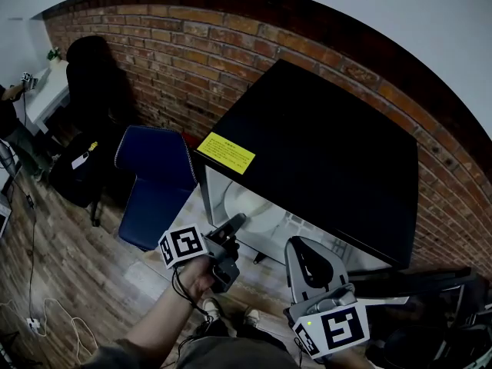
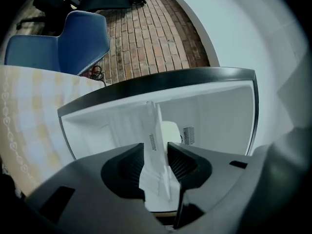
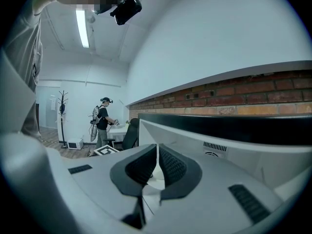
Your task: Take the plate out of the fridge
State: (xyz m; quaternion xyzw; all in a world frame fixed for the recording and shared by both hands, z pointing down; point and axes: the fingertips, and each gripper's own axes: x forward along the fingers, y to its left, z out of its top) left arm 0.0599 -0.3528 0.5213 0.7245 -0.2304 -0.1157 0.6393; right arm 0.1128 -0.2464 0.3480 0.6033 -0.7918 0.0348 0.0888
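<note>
Left gripper (image 1: 237, 221) closing round plate (image 1: 257, 206) rim, inside open mini fridge (image 1: 323, 152).
Grasp step; pinch looks not yet firm. Right gripper (image 3: 157, 155) pressed together, empty. Next: clamp, then draw plate out level.

L gripper (image 1: 235, 221) jaws closing w/ plate (image 2: 153, 126) rim between; R gripper (image 1: 302, 246) alongside, jaws together, empty.

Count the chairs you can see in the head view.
2. A blue chair stands just left of the fridge; a black chair stands farther back by the brick wall. Others may be hidden outside the view.
</note>
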